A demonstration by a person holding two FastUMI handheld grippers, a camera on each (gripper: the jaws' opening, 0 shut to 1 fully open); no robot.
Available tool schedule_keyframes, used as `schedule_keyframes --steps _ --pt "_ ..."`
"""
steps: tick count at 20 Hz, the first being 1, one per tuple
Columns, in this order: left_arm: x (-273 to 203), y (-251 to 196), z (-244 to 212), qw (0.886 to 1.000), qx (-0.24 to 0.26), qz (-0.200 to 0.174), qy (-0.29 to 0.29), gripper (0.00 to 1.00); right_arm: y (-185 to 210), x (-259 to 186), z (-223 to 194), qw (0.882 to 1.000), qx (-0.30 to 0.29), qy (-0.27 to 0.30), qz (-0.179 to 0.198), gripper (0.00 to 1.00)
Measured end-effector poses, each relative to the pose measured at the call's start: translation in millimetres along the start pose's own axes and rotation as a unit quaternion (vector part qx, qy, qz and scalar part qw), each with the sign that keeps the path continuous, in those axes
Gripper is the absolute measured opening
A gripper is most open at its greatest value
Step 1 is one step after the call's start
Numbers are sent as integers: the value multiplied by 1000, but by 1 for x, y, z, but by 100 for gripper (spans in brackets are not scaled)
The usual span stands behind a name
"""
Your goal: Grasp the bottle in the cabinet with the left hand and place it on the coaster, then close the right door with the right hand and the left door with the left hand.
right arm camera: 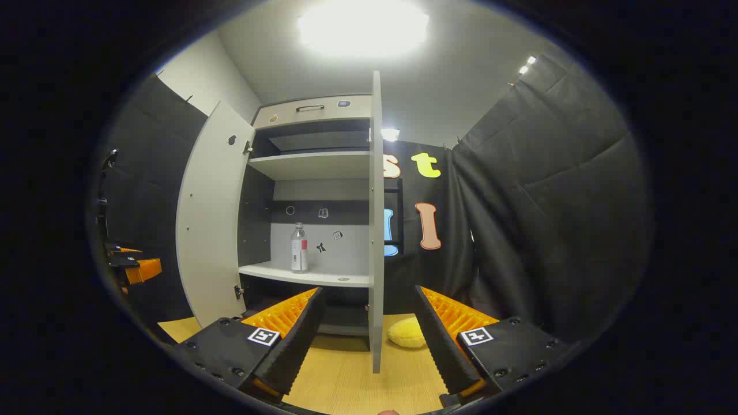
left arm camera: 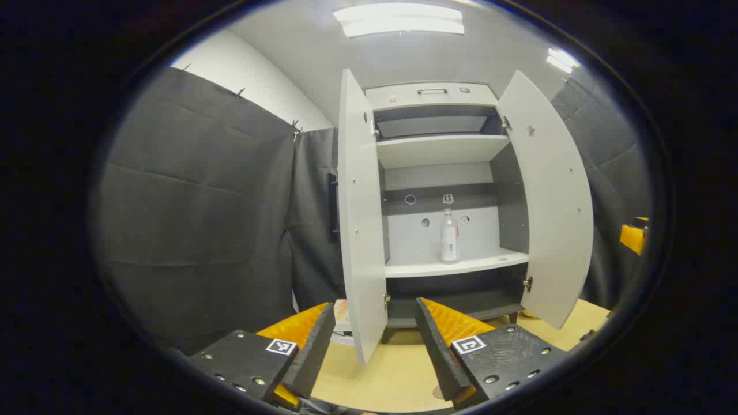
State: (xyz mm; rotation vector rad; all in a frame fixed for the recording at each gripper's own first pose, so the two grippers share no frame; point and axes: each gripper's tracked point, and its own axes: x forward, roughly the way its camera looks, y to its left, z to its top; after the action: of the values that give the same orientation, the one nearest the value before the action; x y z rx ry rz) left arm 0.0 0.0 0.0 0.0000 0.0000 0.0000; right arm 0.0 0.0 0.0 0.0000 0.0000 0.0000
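The cabinet (left arm camera: 438,173) is standing on a light wooden table (left arm camera: 392,374) with both doors swung wide open. The left door (left arm camera: 360,219) and the right door (left arm camera: 548,196) are sticking out toward the camera in the left gripper view. A clear bottle (left arm camera: 450,236) with a white label is standing upright on the middle shelf (left arm camera: 455,266), a little toward the right side, near the back wall of the cabinet. It is standing alone, and nothing is touching it.

The left gripper (left arm camera: 373,346) is hanging in front of the cabinet, well apart from the bottle. Its two fingers are spread wide and are holding nothing.

In the right gripper view, the right gripper (right arm camera: 369,340) is also waiting in front with its fingers spread wide and holding nothing. The edge of the right door is standing just ahead, between its fingers. A soft yellow thing (right arm camera: 406,333) is lying on the table beside that door; I cannot tell what it is.
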Motion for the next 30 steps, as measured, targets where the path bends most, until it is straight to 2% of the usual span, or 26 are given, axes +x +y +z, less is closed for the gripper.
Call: schedule_keyframes --steps 1,2,15,30 --pt "1 -2 1 1000 0 -1 0 85 -3 1 -1 1000 2 0 -2 98" --pt "2 -3 0 1000 0 -2 1 82 -5 1 -1 1000 5 1 -3 98" --pt "15 -7 3 1000 12 -10 -2 82 -11 11 -12 1000 12 12 -10 98" --pt "4 1 5 1000 7 -5 -7 82 -13 10 -8 1000 21 5 -20 98"
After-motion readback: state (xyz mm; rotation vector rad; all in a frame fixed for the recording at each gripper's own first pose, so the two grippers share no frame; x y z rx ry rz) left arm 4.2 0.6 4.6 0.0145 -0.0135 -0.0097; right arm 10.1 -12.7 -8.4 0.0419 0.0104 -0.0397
